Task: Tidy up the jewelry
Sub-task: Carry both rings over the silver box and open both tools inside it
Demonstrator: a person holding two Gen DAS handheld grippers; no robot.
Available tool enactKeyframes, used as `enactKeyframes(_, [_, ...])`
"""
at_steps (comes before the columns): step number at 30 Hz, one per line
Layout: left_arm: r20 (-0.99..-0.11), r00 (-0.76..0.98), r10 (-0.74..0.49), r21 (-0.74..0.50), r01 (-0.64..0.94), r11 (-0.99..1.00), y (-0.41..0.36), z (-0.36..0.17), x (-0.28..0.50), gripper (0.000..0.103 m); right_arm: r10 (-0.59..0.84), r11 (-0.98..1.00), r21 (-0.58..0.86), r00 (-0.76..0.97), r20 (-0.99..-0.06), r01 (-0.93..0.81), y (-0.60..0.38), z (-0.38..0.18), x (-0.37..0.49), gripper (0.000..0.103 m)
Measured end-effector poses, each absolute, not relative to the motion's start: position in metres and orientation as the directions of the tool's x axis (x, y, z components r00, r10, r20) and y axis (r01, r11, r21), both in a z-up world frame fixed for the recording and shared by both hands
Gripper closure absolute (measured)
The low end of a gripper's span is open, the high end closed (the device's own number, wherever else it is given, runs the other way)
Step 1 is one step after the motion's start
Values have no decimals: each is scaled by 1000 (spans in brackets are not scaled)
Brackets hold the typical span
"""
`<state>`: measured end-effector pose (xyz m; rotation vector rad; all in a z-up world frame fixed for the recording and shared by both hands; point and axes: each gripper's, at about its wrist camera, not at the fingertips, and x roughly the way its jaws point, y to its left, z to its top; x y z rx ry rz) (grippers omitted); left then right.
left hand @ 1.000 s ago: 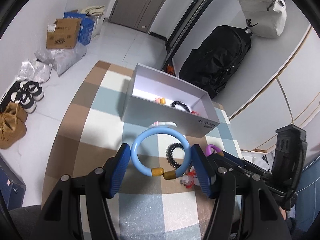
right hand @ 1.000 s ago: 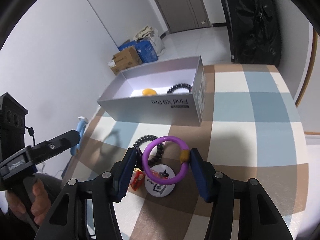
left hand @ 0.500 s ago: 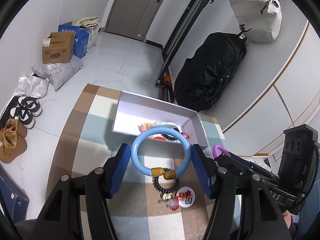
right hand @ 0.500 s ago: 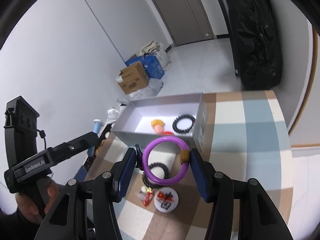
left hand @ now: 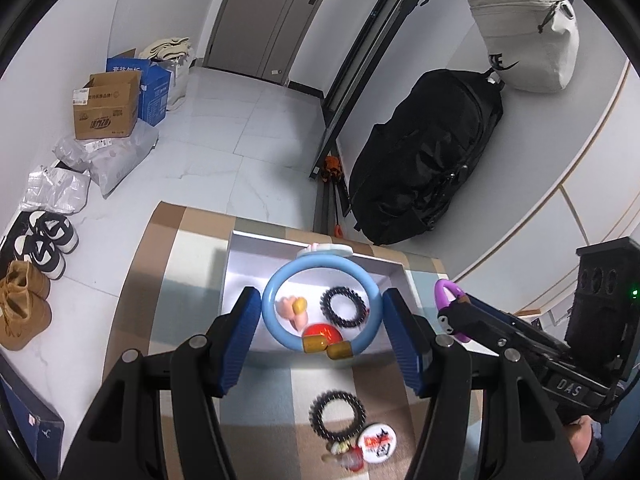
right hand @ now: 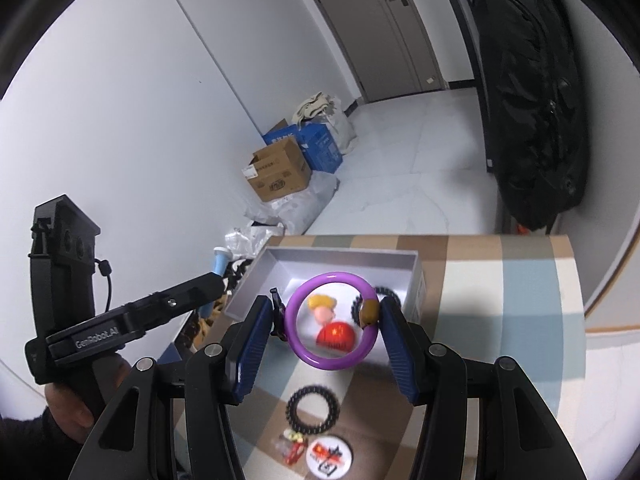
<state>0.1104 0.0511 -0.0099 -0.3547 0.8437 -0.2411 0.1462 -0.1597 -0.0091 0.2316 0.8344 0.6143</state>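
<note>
Bracelets both up over the box (left hand: 240, 276) now: left tool (left hand: 320, 314) pinching the blue bracelet (left hand: 276, 328), right tool (right hand: 322, 322) pinching the purple bracelet (right hand: 294, 340). I'd lower each past the rim ahead, then release, clear of the hair tie (left hand: 344, 307) inside.

"GenRobot.AI" on the left gripper (right hand: 98, 336) body, "DAS" on the right gripper (left hand: 568, 380) body

evenly lit, cool and bright in both views. strong fisheye bending, with black vignette at the corners. white glare on the box floor (left hand: 256, 280). soft shadow across the checked cloth (left hand: 180, 280) left of the box. motion blur on the round badge (right hand: 326, 458) and charms at the bottom edge; background sharp.
</note>
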Motion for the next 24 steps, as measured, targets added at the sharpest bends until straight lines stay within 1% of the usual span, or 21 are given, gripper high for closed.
enactKeyframes(9, [-709,611,-352,-406,54,912,54,-27,138,46,599,798,417,492,-632,-436,-150,-20,177,49])
enactKeyframes(16, [-716,591,-371,-433,41,900,58,-37,146,45,615,789,469,488,-620,-398,-157,-35,190,49])
enactKeyframes(24, [-746,558,-364,-422,26,906,52,-45,156,45,616,787,467,462,-638,-403,-150,-43,199,49])
